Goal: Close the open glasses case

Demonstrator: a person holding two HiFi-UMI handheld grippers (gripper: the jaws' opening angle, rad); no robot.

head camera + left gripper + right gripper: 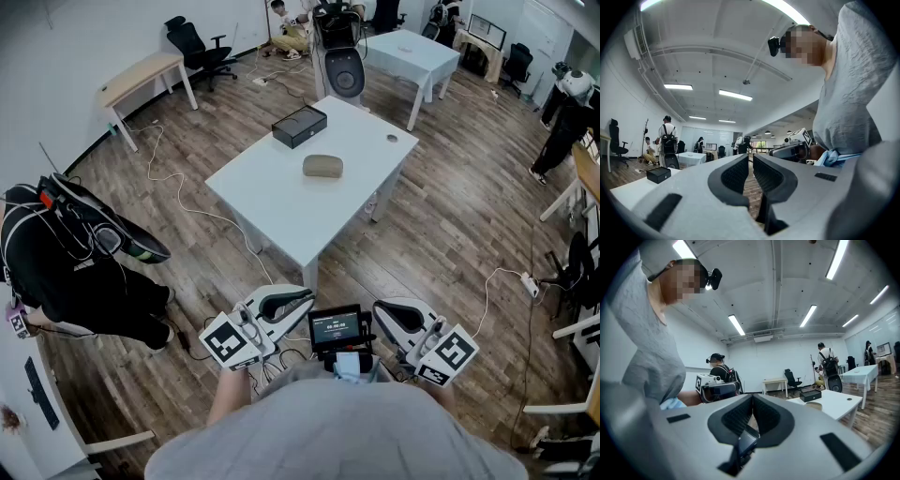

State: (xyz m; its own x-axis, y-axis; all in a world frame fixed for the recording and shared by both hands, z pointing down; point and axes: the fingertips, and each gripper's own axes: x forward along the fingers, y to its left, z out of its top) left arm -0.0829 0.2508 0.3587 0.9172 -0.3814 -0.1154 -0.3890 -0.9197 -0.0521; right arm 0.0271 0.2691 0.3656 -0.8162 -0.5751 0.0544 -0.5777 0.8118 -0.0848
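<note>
On a white table (pixel 272 202) ahead of me lie a black rectangular case (pixel 300 126) and a tan oval case (pixel 322 166); from here I cannot tell whether either lid stands open. Both grippers hang close to my chest, well short of the table. The left gripper (pixel 305 295) has its jaws together with only a thin slit and nothing between them (pixel 751 158). The right gripper (pixel 380 309) is shut and empty (pixel 753 398). The black case (pixel 658 174) shows in the left gripper view; in the right gripper view the black case (pixel 810 395) and tan case (pixel 814 405) both show.
A person in black (pixel 66 272) crouches at the left. Cables (pixel 187 206) trail over the wood floor. A black machine (pixel 342 66) stands at the table's far end, with a second white table (pixel 412 52) behind. A small screen (pixel 336 328) sits between my grippers.
</note>
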